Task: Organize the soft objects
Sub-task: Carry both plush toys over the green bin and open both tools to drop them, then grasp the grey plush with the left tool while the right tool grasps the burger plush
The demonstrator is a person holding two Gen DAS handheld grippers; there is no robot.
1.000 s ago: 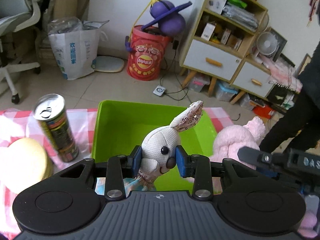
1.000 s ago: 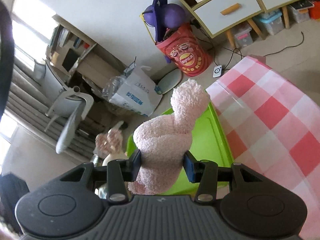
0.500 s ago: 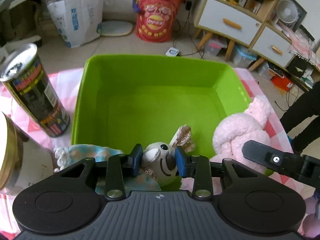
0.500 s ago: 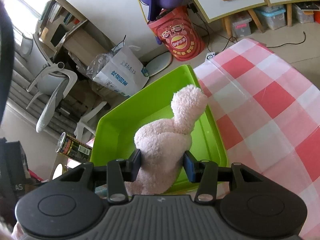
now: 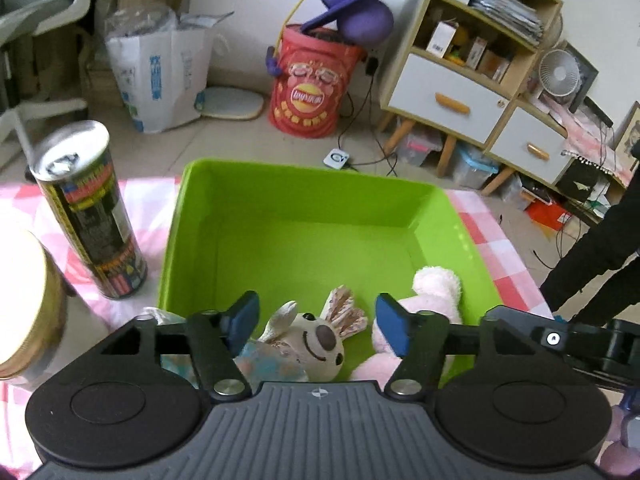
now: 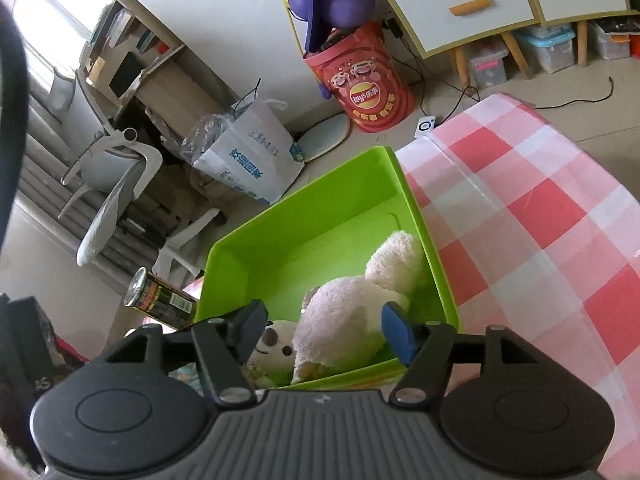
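A green plastic bin [image 5: 304,216] stands on the pink checked cloth; it also shows in the right wrist view [image 6: 320,240]. A grey rabbit toy [image 5: 312,344] with sequin ears lies at the bin's near edge, between the open fingers of my left gripper [image 5: 318,318]. A pink plush [image 6: 356,308] lies in the bin beside it, between the open fingers of my right gripper [image 6: 324,326]. The pink plush also shows in the left wrist view [image 5: 432,292]. The rabbit's face shows in the right wrist view [image 6: 274,344].
A tall black drink can [image 5: 88,212] stands left of the bin, and a round gold-rimmed lid [image 5: 24,304] lies nearer left. The pink checked cloth [image 6: 540,220] spreads right of the bin. A red snack barrel [image 5: 312,96], paper bag and cabinet stand on the floor beyond.
Both grippers have opened and let go of their toys. The rabbit and the pink plush now lie in the bin. Both grippers have pulled back a little.
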